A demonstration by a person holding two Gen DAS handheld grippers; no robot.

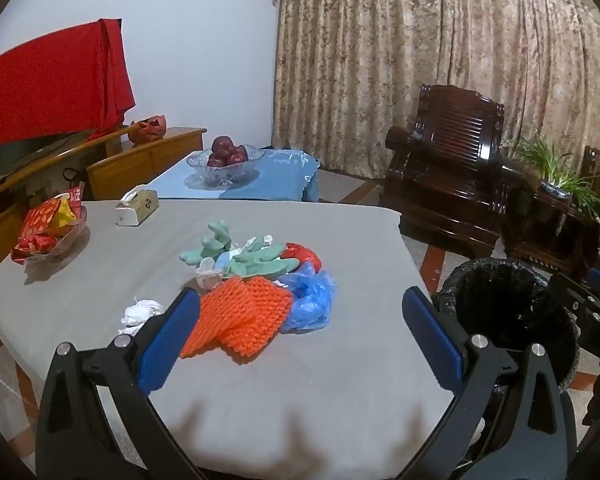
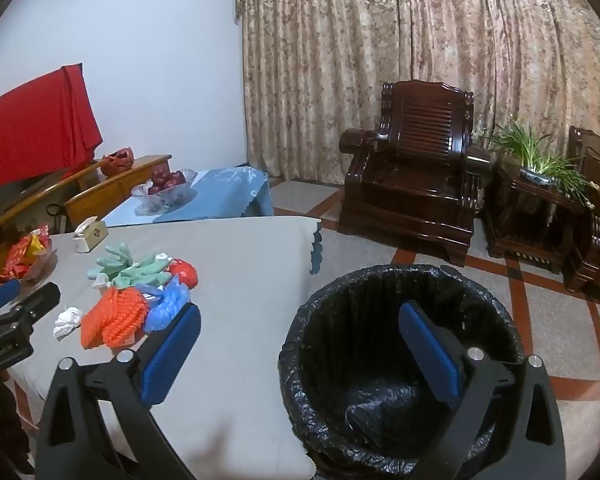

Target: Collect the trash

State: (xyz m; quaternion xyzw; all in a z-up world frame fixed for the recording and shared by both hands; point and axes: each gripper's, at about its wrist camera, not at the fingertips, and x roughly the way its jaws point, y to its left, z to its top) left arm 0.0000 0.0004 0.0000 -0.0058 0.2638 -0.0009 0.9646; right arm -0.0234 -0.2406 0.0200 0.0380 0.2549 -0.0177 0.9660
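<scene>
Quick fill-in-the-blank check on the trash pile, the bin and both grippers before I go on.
1. The orange foam net lies on the table touching a crumpled plastic bag coloured ____.
2. The bin beside the table is lined with a bag coloured ____.
3. Both the left gripper and the right gripper have their jaws ____ and hold nothing.
4. The glass bowl on the blue cloth holds red ____.

Missing words: blue; black; open; apples
</scene>
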